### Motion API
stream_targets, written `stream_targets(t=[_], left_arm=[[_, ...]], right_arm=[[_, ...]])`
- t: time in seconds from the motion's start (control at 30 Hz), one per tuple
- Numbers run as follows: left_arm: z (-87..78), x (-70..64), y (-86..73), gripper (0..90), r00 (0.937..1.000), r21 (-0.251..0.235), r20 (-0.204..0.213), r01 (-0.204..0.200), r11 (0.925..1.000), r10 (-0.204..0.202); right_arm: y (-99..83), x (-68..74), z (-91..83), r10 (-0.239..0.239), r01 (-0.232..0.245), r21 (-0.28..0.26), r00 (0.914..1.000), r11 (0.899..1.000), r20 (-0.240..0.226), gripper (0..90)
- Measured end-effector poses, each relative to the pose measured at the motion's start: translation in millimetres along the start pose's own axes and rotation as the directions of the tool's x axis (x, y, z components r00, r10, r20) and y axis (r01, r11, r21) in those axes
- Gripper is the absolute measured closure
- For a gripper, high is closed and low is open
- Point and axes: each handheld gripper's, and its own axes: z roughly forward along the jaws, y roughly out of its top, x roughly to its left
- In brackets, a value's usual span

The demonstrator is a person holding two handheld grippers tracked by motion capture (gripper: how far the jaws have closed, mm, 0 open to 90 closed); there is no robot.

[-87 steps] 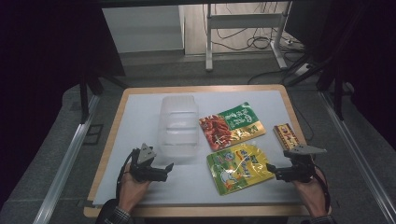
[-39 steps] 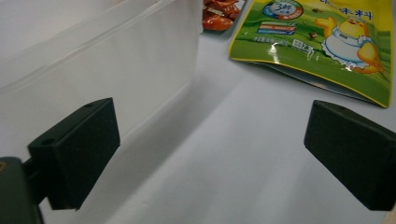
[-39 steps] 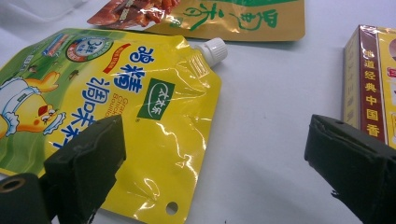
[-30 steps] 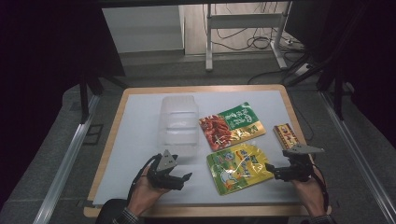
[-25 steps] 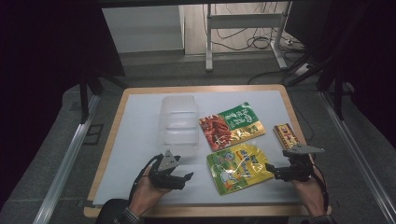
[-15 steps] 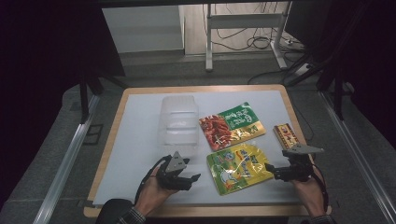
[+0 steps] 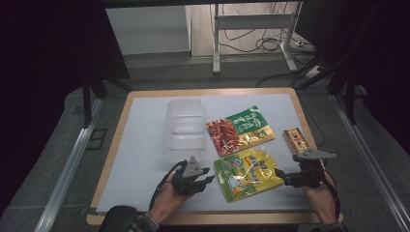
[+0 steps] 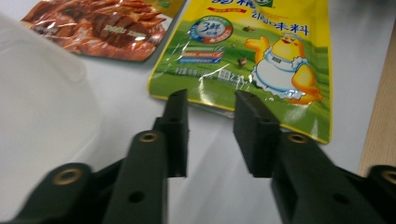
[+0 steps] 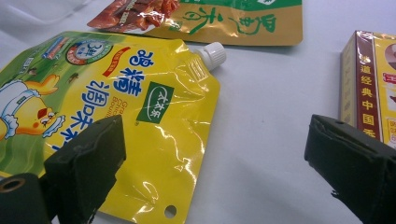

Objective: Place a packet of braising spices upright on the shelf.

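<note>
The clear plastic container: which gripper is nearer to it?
Left. The left gripper sits just below the clear plastic container; the right gripper is beyond the yellow pouch.

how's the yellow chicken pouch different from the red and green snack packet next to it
The yellow spouted pouch has a white screw cap and a cartoon chicken; the red and green flat packet shows reddish food and no spout that I can see. The pouch lies nearer the grippers, the packet farther back. Both are glossy and lie flat.
</note>
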Motion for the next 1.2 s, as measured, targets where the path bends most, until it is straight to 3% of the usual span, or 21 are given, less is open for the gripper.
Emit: stream_targets(t=[0.3, 0.6, 0.9, 1.07, 1.17, 1.2], left_arm=[[15.1, -4.8, 4.4, 89.5, 0.9999, -0.004, 0.009, -0.013, 0.9999, 0.014], [36.0, -10.5, 10.1, 89.8, 0.9969, -0.010, 0.051, -0.060, 0.9982, 0.060], [58.1, -9.8, 13.8, 89.5, 0.9947, -0.039, 0.093, -0.039, 0.9984, 0.043], [60.4, -8.1, 12.2, 89.7, 0.9940, -0.027, 0.108, -0.013, 0.9995, 0.016], [60.6, -11.5, 12.1, 90.0, 0.9954, -0.015, 0.083, -0.047, 0.9988, 0.048], [60.8, -17.6, 10.9, 90.0, 0.9954, -0.013, 0.042, -0.085, 0.9963, 0.086]], right_arm=[[0.1, 0.1, 0.2, 0.000, 0.000, -0.001, 1.0000, 1.000, 0.005, 5.5], [-0.1, -1.4, -0.4, 0.016, -0.016, -0.009, 0.9998, 1.000, 0.009, 5.5], [0.1, -0.7, 1.4, 0.011, -0.011, -0.004, 0.9999, 1.000, 0.007, 5.5], [0.2, -1.3, 0.2, 0.016, -0.016, -0.008, 0.9999, 1.000, 0.007, 5.5], [0.6, -0.6, 0.2, 0.017, -0.017, -0.009, 0.9999, 1.000, 0.002, 5.5], [1.0, 1.0, 0.5, 0.013, -0.013, -0.008, 0.9999, 1.000, -0.001, 5.5]])
